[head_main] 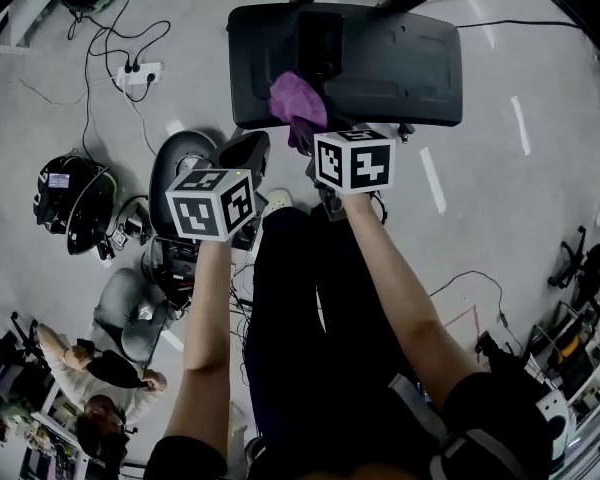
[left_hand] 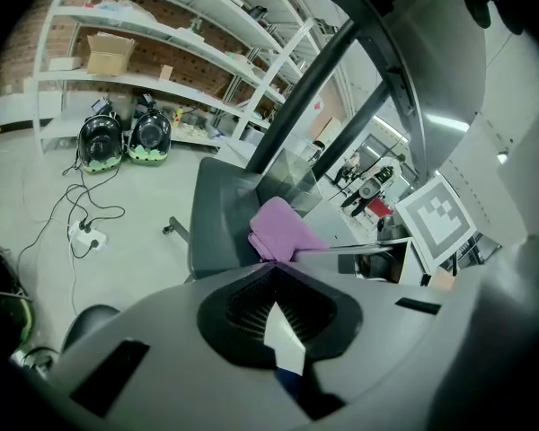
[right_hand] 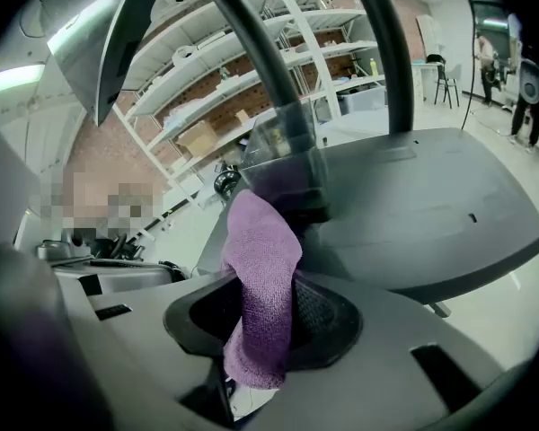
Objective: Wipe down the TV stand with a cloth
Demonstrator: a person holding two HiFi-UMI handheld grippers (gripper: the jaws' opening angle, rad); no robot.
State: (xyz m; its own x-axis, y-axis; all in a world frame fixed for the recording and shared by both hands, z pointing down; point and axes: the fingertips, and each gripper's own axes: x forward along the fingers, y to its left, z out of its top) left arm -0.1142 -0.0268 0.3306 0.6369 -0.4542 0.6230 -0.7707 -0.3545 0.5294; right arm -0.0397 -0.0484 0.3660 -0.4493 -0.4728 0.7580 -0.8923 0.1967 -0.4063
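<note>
The TV stand's dark grey base plate (head_main: 380, 63) lies on the floor ahead of me, with its black post rising from the middle. A purple cloth (head_main: 298, 103) rests against the plate's near edge by the post, and my right gripper (head_main: 315, 133) is shut on it. In the right gripper view the cloth (right_hand: 262, 285) hangs out of the right gripper (right_hand: 260, 330) and touches the base (right_hand: 413, 196). My left gripper (head_main: 242, 158) hovers to the left, just short of the plate. In its own view the left gripper (left_hand: 283, 335) looks shut and empty, facing the cloth (left_hand: 286, 230) and base (left_hand: 220, 214).
A power strip with cables (head_main: 138, 73) lies on the floor at far left. Round black devices (head_main: 72, 198) and a black stool seat (head_main: 180, 163) sit left of my legs. People (head_main: 100, 368) are at lower left. White shelving (left_hand: 162, 43) stands behind.
</note>
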